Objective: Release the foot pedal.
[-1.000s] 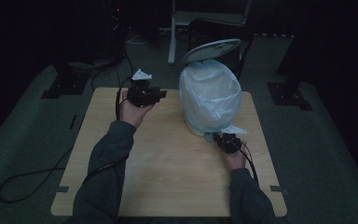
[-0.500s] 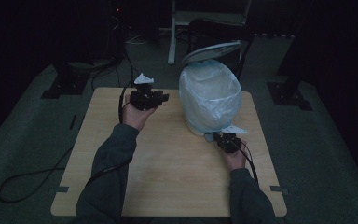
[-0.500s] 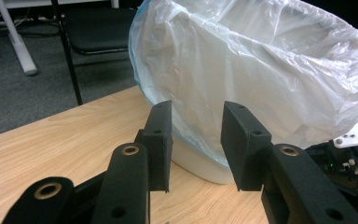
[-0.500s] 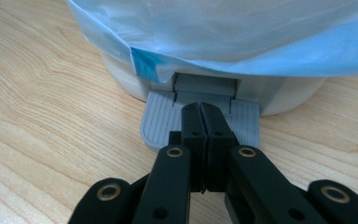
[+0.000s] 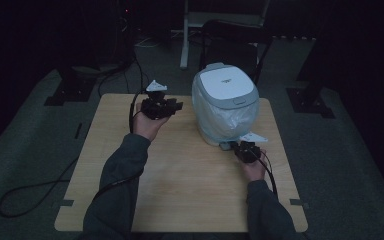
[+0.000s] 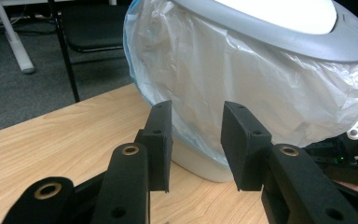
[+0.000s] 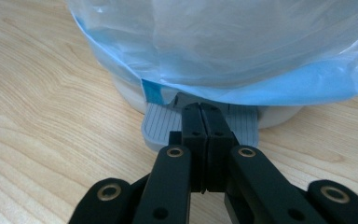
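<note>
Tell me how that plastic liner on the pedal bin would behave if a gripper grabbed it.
The plastic liner looks thin and wrinkled, so probably floppy and light. It drapes loosely over the bin, so a tug would likely stretch or tear it, not lift the bin.

bin lid (image 5: 228, 86): white, grey rim | bag (image 5: 225, 117): translucent, pale blue | table (image 5: 180, 195): light woodgrain

Your high view looks forward and down from above your side, taking in the whole table (image 5: 180, 200). Each gripper view sits close beside the bin (image 5: 225, 107), which all three share: left facing three o'clock, right facing twelve o'clock
</note>
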The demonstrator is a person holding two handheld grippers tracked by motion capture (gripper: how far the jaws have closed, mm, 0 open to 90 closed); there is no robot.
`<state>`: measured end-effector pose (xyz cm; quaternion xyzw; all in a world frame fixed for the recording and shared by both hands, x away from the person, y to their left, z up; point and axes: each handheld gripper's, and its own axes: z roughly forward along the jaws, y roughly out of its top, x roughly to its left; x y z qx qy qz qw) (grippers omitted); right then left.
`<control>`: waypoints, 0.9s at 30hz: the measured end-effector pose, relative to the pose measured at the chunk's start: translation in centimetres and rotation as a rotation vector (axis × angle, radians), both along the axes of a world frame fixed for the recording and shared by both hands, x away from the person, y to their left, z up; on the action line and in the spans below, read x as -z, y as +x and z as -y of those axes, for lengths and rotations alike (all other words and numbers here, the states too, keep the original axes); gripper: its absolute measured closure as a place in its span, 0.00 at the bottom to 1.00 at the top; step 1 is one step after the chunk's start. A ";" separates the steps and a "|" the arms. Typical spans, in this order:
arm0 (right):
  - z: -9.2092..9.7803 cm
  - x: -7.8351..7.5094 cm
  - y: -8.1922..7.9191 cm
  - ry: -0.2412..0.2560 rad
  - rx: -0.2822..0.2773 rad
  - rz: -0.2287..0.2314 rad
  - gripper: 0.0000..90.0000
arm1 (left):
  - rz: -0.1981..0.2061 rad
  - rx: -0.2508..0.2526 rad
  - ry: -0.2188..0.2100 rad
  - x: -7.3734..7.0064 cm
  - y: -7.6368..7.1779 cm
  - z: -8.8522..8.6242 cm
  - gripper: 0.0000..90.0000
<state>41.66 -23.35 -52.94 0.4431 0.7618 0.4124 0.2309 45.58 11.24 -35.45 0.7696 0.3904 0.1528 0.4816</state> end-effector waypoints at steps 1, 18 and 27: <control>-0.1 -0.1 -0.1 0.000 -0.003 -0.002 1.00 | 0.000 -0.002 0.000 0.0 0.0 0.0 0.72; 1.9 0.1 -2.3 -0.019 0.088 -0.042 0.99 | 0.003 -0.015 0.005 -0.1 -0.3 -0.9 0.72; 1.8 1.1 -2.0 -0.056 0.096 -0.070 0.99 | 0.007 -0.018 0.020 -0.3 -0.4 -1.2 0.72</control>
